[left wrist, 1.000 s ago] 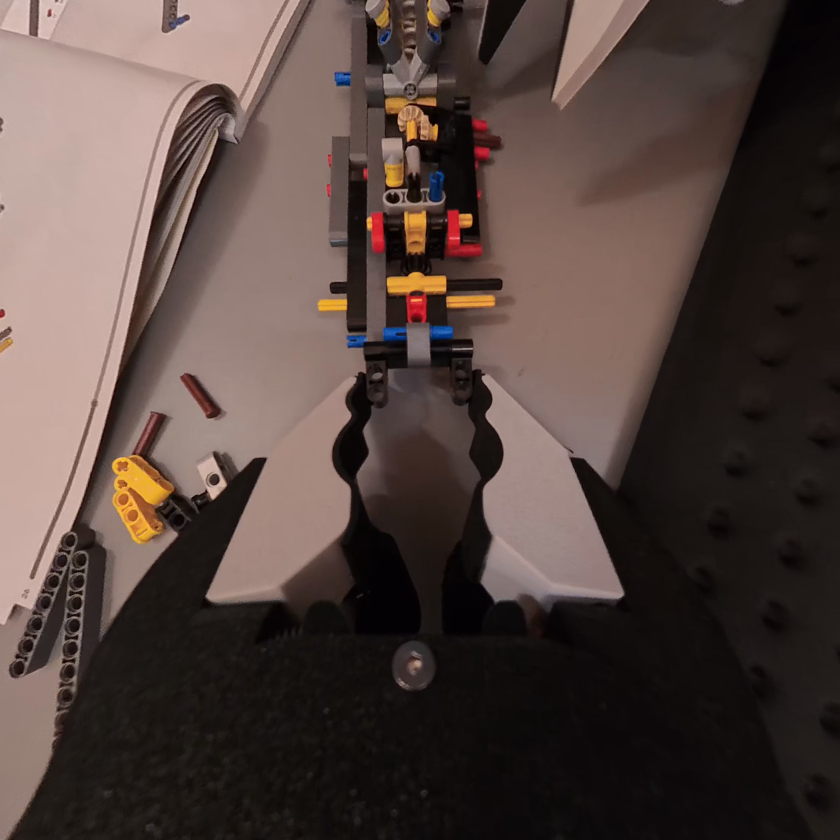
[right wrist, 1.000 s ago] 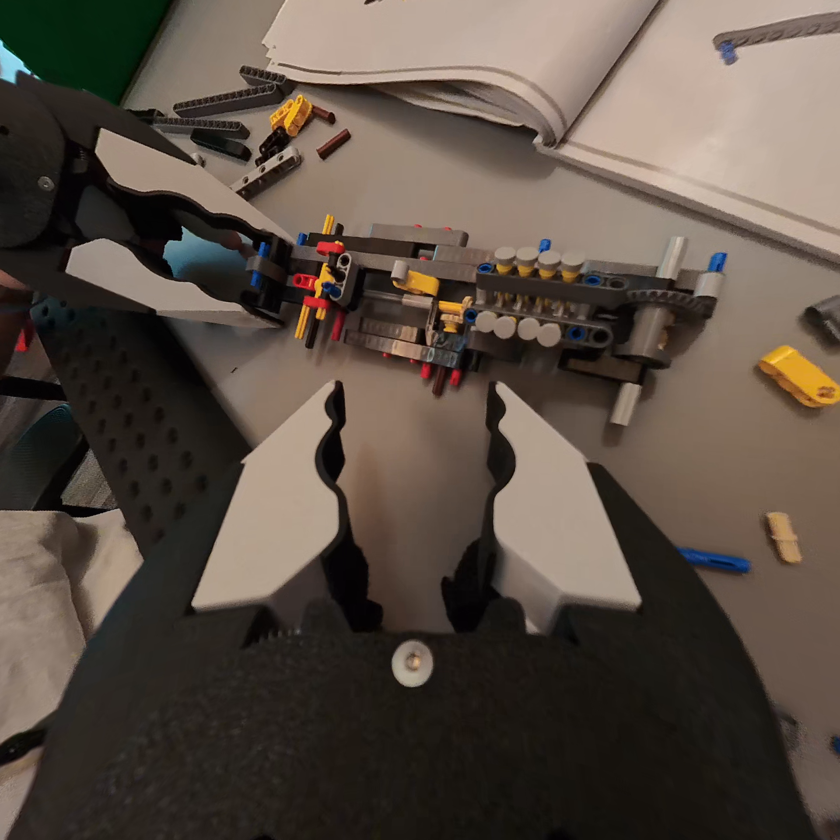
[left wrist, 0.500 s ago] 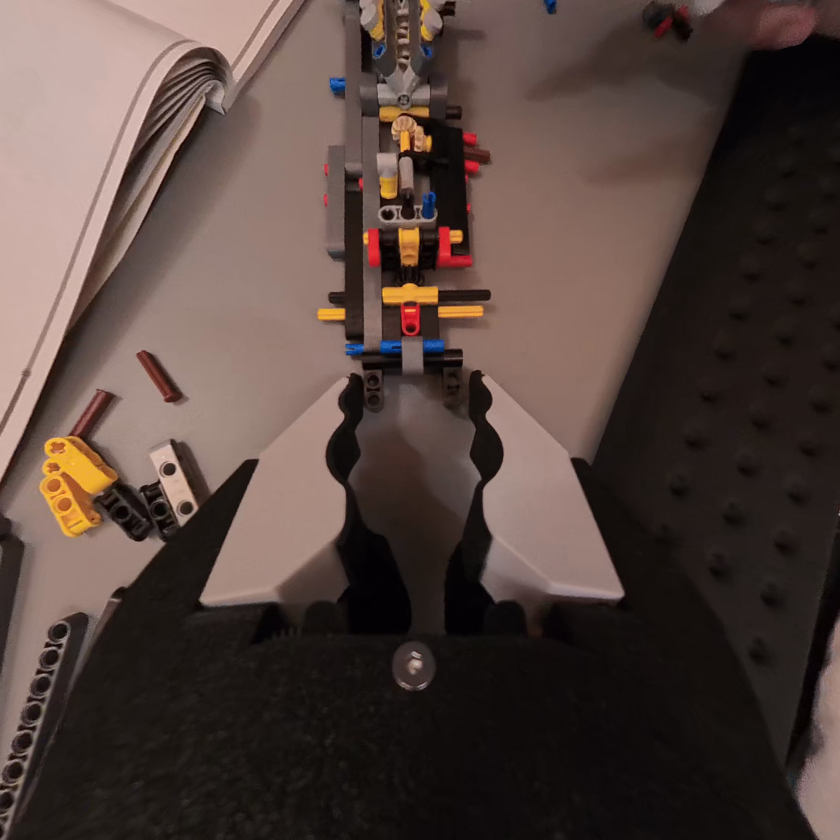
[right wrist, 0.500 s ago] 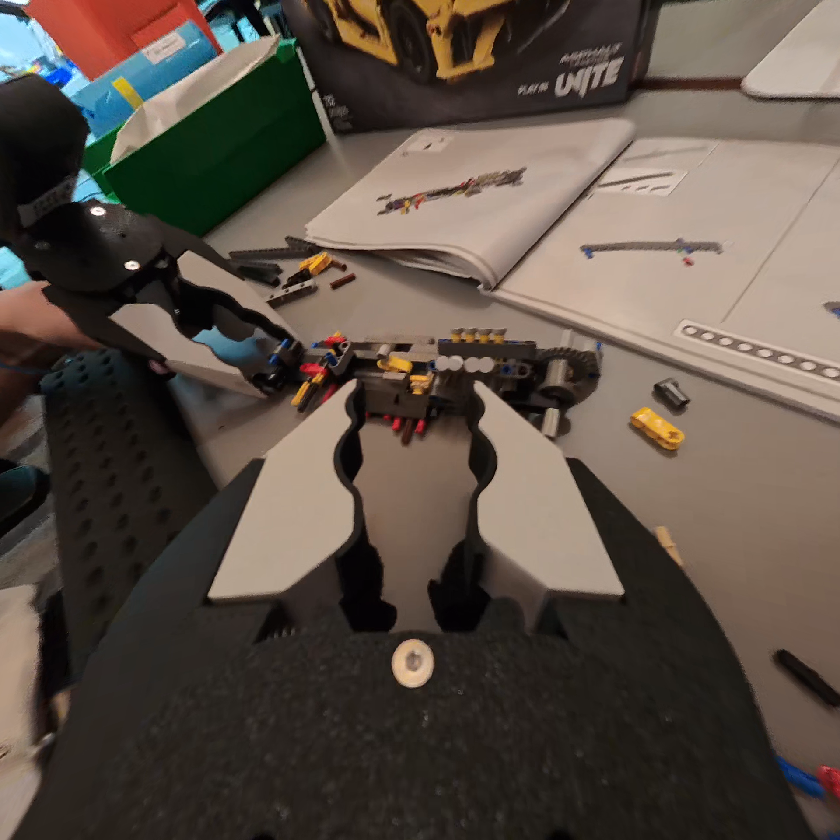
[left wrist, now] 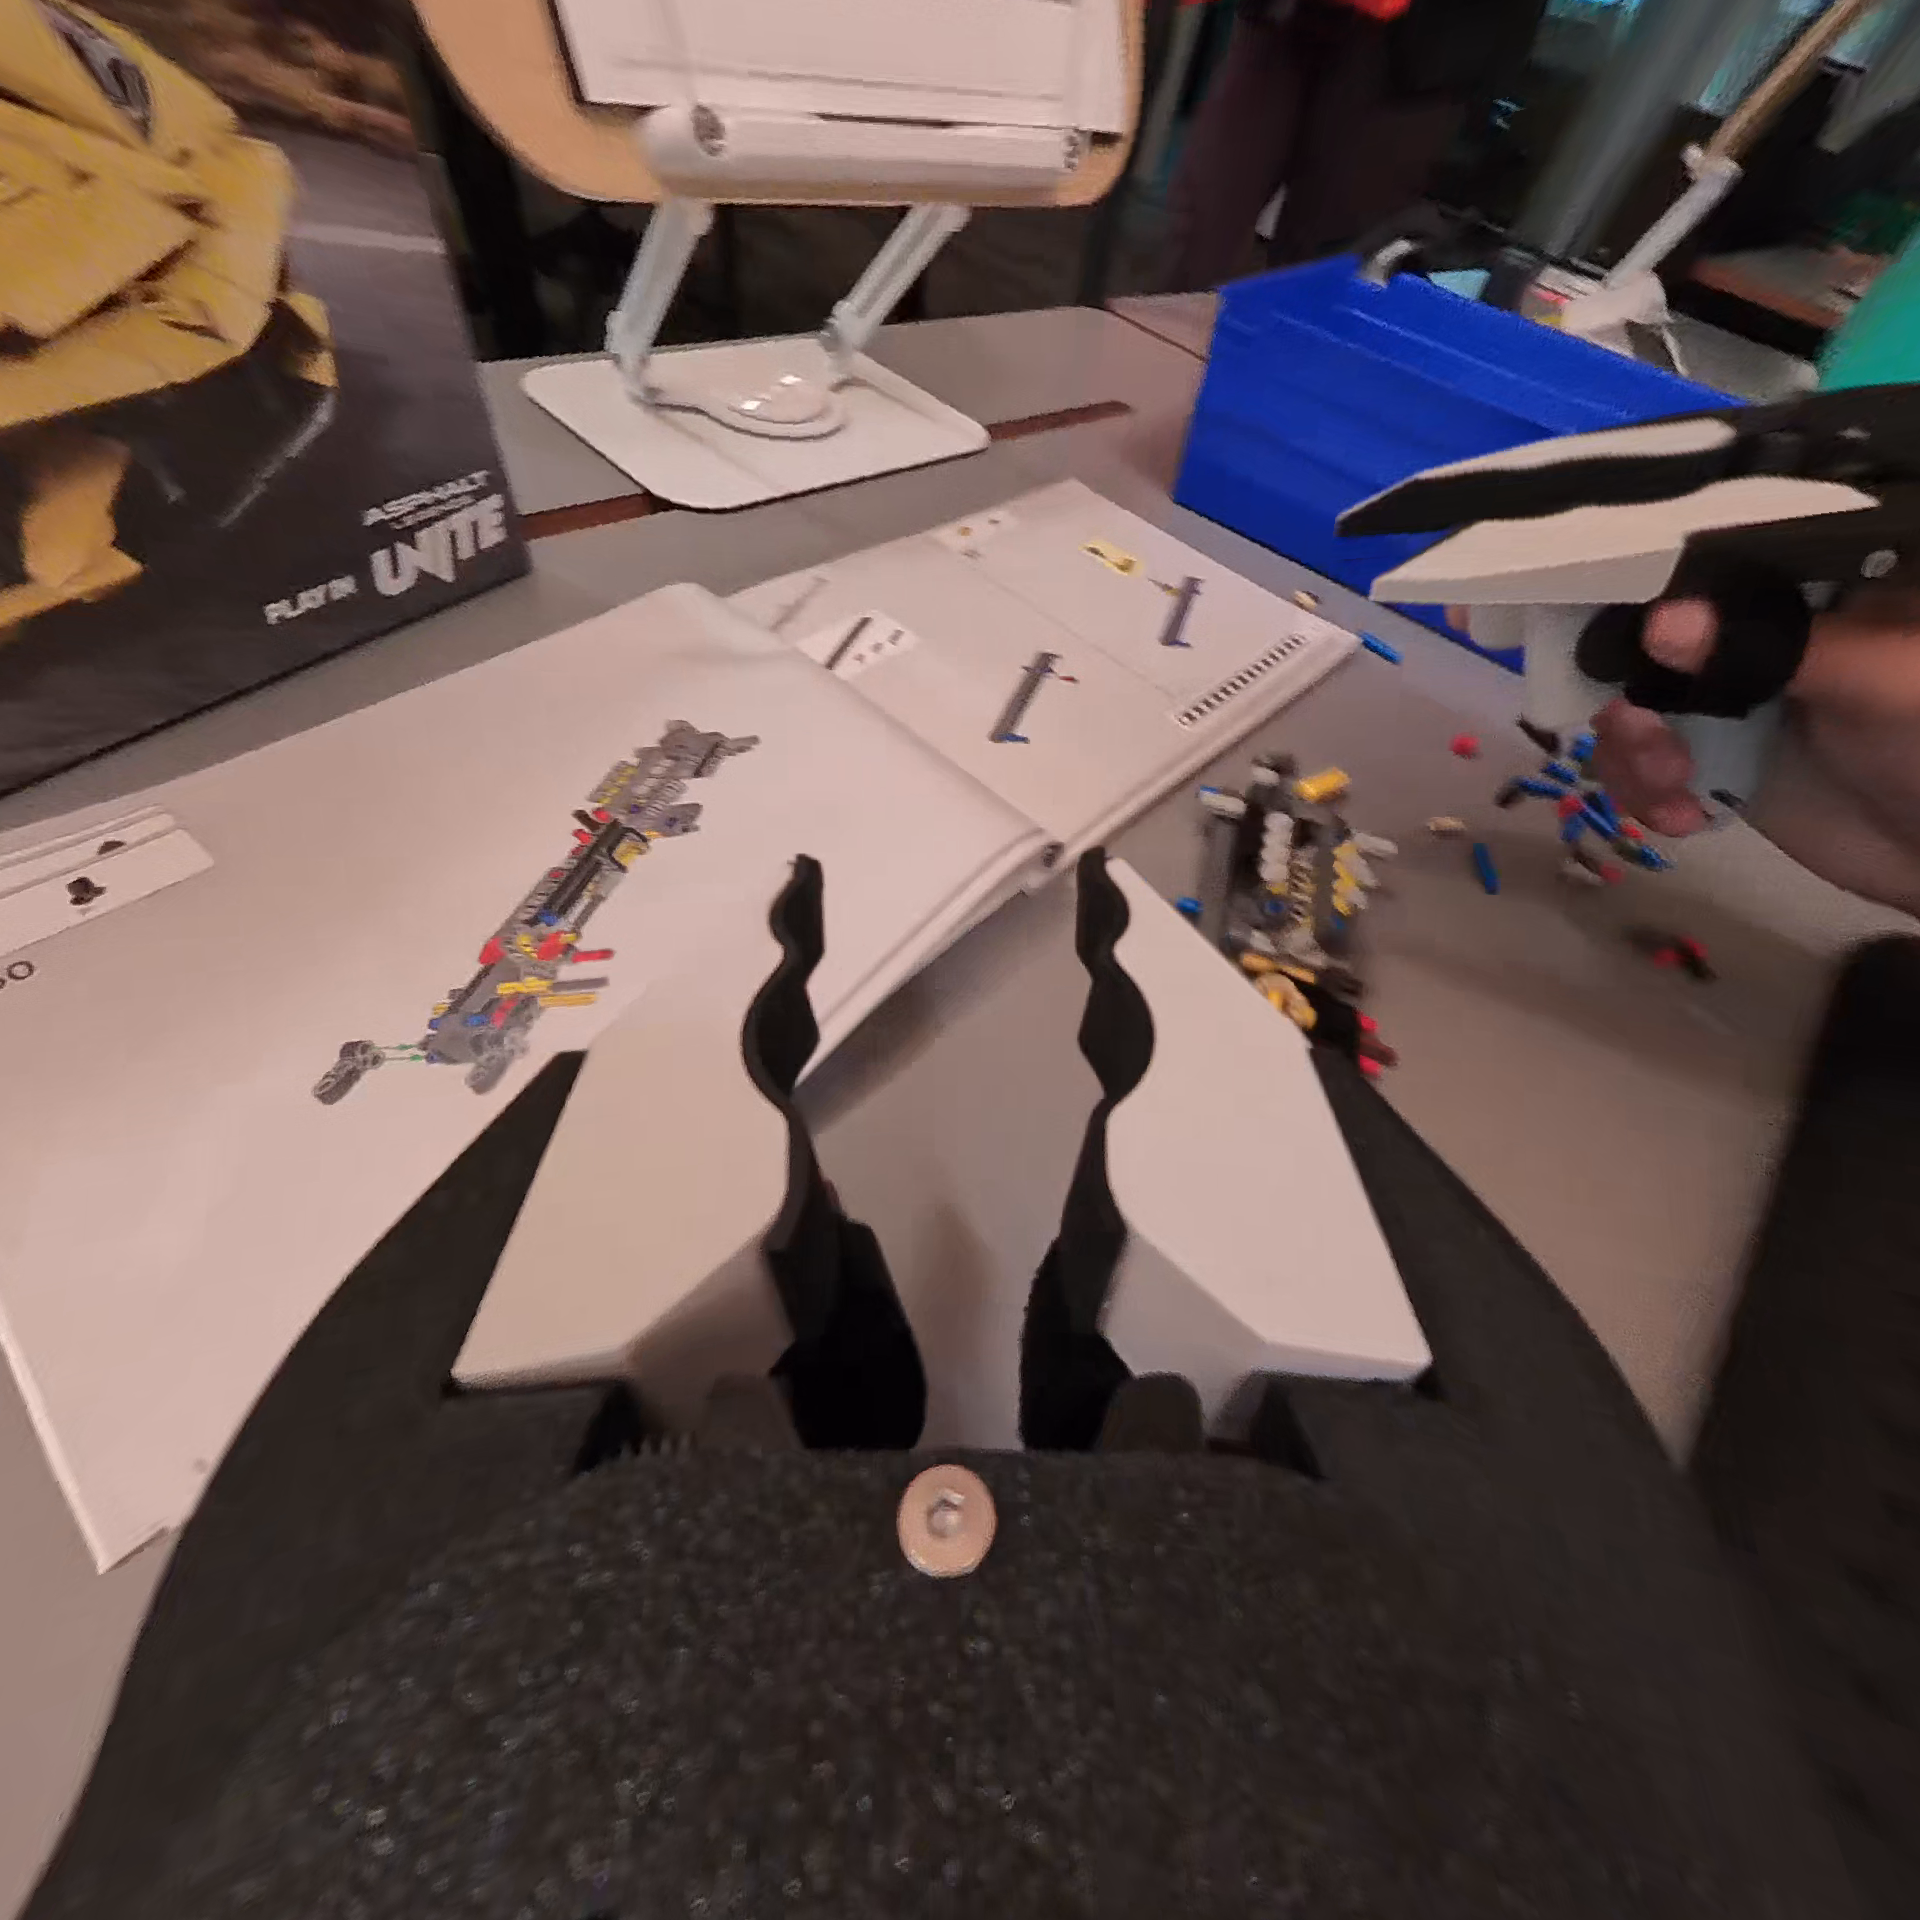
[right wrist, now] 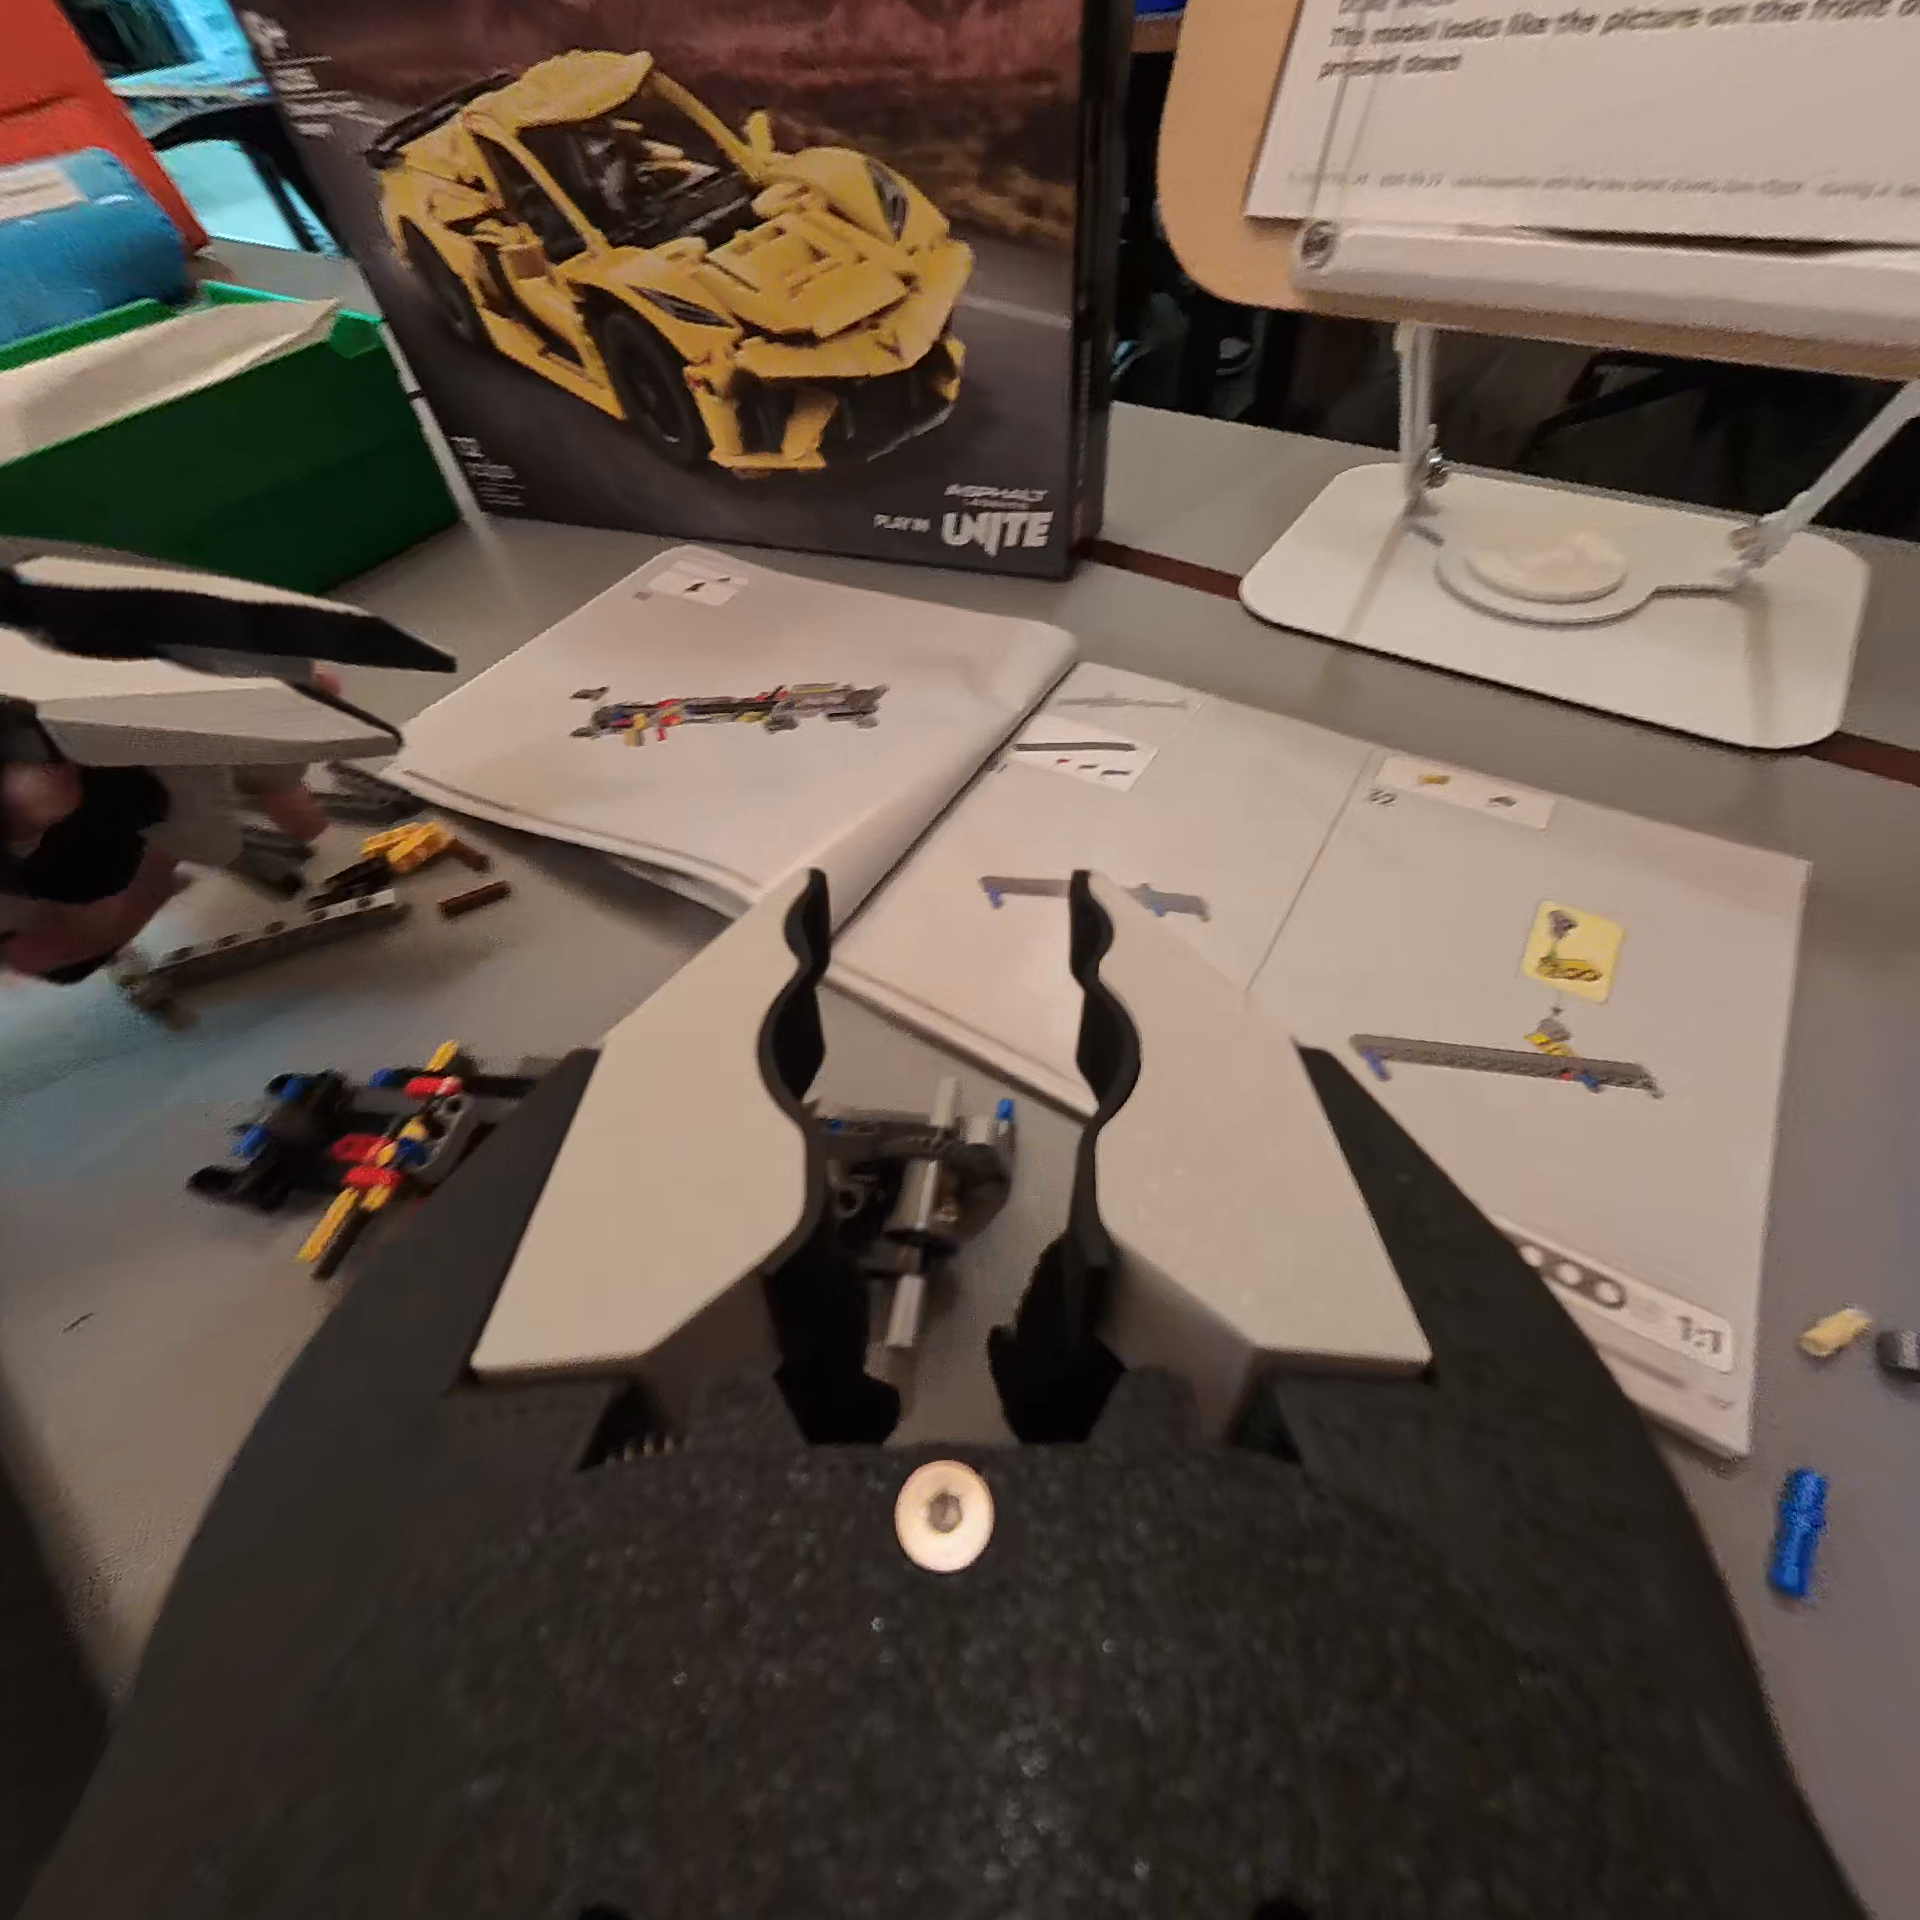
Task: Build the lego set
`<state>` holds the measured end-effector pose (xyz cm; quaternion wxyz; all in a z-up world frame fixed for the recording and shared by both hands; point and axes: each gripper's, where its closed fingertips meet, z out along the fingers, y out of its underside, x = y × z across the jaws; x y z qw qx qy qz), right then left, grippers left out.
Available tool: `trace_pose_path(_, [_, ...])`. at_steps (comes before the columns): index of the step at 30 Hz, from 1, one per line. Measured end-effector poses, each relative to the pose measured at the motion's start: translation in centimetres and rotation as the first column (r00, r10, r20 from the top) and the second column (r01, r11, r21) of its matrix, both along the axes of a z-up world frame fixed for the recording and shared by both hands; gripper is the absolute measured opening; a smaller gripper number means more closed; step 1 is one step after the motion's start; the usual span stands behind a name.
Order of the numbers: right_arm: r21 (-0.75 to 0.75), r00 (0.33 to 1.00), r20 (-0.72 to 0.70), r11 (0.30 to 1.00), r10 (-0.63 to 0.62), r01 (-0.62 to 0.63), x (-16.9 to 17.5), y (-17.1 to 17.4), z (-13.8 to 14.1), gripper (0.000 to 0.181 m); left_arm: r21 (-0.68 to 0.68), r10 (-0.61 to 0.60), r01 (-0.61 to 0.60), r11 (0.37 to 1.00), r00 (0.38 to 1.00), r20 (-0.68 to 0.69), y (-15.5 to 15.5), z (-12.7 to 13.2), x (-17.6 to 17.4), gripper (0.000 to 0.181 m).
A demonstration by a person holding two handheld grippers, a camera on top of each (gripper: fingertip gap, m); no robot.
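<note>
The partly built Lego chassis (left wrist: 1288, 883), long, dark, with yellow, red and blue pins, lies on the grey table right of my left gripper (left wrist: 945, 883). That gripper is open, empty and raised over the open instruction booklet (left wrist: 623, 831). In the right wrist view the chassis (right wrist: 353, 1132) lies below my right gripper (right wrist: 948, 894), which is open and empty; its gear end shows between the fingers, and the fingers hide its middle. The left gripper (right wrist: 208, 665) shows at the left edge, the right gripper (left wrist: 1558, 530) at upper right of the left wrist view.
The set's box (right wrist: 727, 291) and a white stand (right wrist: 1558, 603) stand at the back. A blue bin (left wrist: 1403, 416) sits back right, a green bin (right wrist: 208, 447) back left. Loose pins (left wrist: 1579, 821), a grey beam (right wrist: 260, 935), yellow connectors (right wrist: 410, 847) and a blue pin (right wrist: 1797, 1527) lie about.
My left gripper has left the chassis end, risen and swung left over the booklet. My right gripper has risen and tilted up, so it now looks across the table.
</note>
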<state>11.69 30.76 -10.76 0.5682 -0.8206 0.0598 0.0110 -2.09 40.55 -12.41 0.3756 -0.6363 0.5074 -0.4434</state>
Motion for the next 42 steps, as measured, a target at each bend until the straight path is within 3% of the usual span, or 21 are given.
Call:
trace_pose_path(3, [0.004, 0.997, 0.012, 0.997, -0.076, 0.076, 2.3, -0.2, -1.3, 0.038, -0.02, 0.026, -0.026, 0.999, 1.0, 0.012, 0.6, -0.4, 0.7, 0.045])
trace_pose_path(7, [-0.057, 0.995, -0.002, 0.993, -0.099, 0.098, 3.0, -1.4, -3.3, 0.038, 0.067, 0.051, -0.049, 0.997, 0.998, -0.029, 1.8, -1.3, -0.5, 0.038])
trace_pose_path(11, [-0.043, 0.989, 0.041, 0.989, -0.141, 0.143, 4.2, -2.1, -2.9, 0.03, -0.002, 0.061, -0.061, 0.998, 0.997, 0.053, 2.7, -0.2, -1.5, 0.03])
trace_pose_path(22, [-0.089, 0.992, 0.03, 0.989, -0.12, 0.122, 3.8, -2.0, -4.1, 0.026, 0.047, 0.163, -0.16, 0.986, 0.985, -0.057, 5.9, -2.4, -3.2, 0.027])
trace_pose_path(35, [-0.106, 0.992, 0.031, 0.987, -0.118, 0.121, 3.8, -2.0, -4.4, 0.024, 0.039, 0.21, -0.209, 0.977, 0.977, -0.041, 7.0, -1.8, -4.2, 0.023])
trace_pose_path(42, [-0.096, 0.992, 0.039, 0.988, -0.118, 0.121, 3.7, -1.8, -4.2, 0.023, 0.081, 0.333, -0.331, 0.94, 0.943, -0.009, 10.4, -0.5, -6.7, 0.023])
